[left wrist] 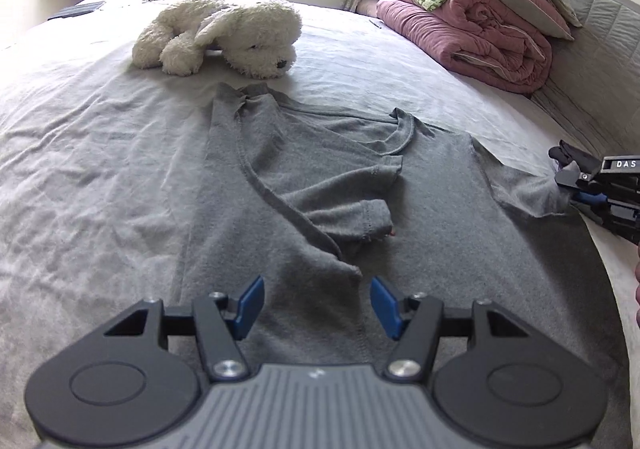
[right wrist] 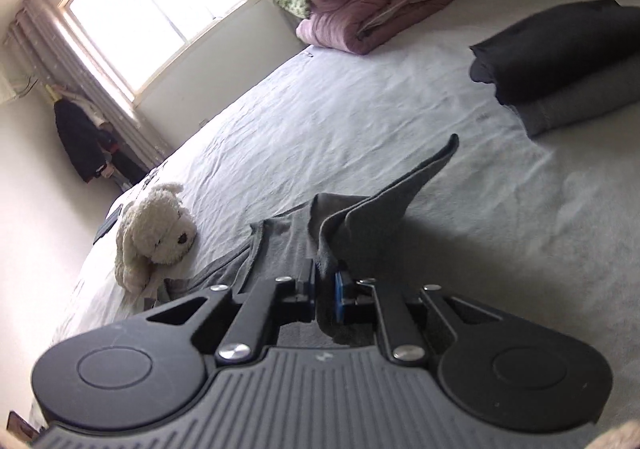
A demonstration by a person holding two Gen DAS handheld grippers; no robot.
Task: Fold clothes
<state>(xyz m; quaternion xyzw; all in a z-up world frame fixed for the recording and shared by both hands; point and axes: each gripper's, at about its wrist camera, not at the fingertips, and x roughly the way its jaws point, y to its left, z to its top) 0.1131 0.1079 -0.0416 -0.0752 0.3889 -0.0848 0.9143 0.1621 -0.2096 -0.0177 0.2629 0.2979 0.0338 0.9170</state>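
A grey T-shirt [left wrist: 320, 185] lies spread on the bed, its left sleeve [left wrist: 352, 217] folded across the chest. My left gripper [left wrist: 318, 303] hovers over the shirt's lower part, open, with nothing between its blue pads. At the right edge of the left wrist view my right gripper [left wrist: 564, 179] pinches the shirt's right sleeve [left wrist: 524, 193]. In the right wrist view that gripper [right wrist: 326, 291] is shut on the grey sleeve [right wrist: 360, 225], which rises in a bunched fold from between the pads, lifted off the bed.
A white plush dog [left wrist: 224, 35] lies just beyond the collar. Pink and green rolled quilts [left wrist: 476, 21] are piled at the far right by the headboard. Folded dark clothes [right wrist: 568, 65] are stacked on the sheet [right wrist: 360, 109] to the right. A dark flat object [left wrist: 76, 11] rests at the far left.
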